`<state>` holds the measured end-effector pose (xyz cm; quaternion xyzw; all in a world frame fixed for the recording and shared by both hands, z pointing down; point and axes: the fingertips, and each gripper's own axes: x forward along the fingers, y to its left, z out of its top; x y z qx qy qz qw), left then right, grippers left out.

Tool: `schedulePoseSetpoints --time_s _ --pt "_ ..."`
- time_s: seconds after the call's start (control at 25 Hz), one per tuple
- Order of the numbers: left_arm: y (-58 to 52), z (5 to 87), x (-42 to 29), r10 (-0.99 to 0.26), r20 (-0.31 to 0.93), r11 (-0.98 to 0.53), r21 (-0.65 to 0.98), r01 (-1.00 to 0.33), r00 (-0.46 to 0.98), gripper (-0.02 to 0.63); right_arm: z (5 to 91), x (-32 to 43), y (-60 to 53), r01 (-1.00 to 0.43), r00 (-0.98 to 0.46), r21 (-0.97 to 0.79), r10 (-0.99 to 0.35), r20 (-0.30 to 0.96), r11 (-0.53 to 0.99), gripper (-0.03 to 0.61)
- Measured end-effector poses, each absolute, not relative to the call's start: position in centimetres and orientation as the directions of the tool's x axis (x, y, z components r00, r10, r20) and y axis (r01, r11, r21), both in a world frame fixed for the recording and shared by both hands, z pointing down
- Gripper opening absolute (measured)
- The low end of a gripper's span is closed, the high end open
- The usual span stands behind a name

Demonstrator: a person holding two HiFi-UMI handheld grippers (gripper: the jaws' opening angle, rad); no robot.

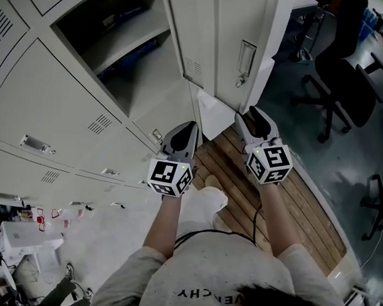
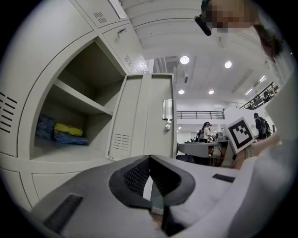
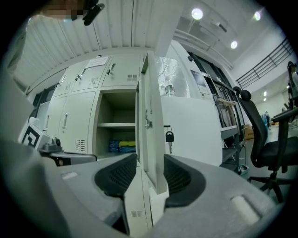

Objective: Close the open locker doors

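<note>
A bank of pale grey lockers (image 1: 61,107) runs along the left. One compartment (image 1: 113,46) stands open, with blue and yellow bundles (image 2: 60,132) under its shelf. Its door (image 1: 226,50) swings out toward me, latch handle (image 1: 246,60) facing right. My right gripper (image 1: 250,112) is level at the door's lower corner; in the right gripper view it (image 3: 150,158) is open, the door's edge (image 3: 151,135) between its jaws. A key (image 3: 169,137) hangs from the door. My left gripper (image 1: 191,125) is beside it, short of the locker front, its jaws (image 2: 149,160) shut on nothing.
I stand on a wooden slatted platform (image 1: 271,202) along the lockers. A black office chair (image 1: 335,85) sits to the right on the grey floor. Boxes and clutter (image 1: 19,237) lie at the lower left. People stand far off at a desk (image 2: 205,132).
</note>
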<state>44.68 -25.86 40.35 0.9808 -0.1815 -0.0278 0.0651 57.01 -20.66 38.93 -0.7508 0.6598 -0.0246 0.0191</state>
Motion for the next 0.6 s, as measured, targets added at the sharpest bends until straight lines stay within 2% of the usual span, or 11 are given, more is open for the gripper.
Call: schedulePoseSetpoints --time_s 0.6 --pt "-28.6 40.5 46.8 -0.348 -0.014 -0.928 0.148 -0.342 0.938 -0.002 38.5 59.2 -23.8 -0.988 0.131 -0.084 -0.991 0.019 -0.132 0.175"
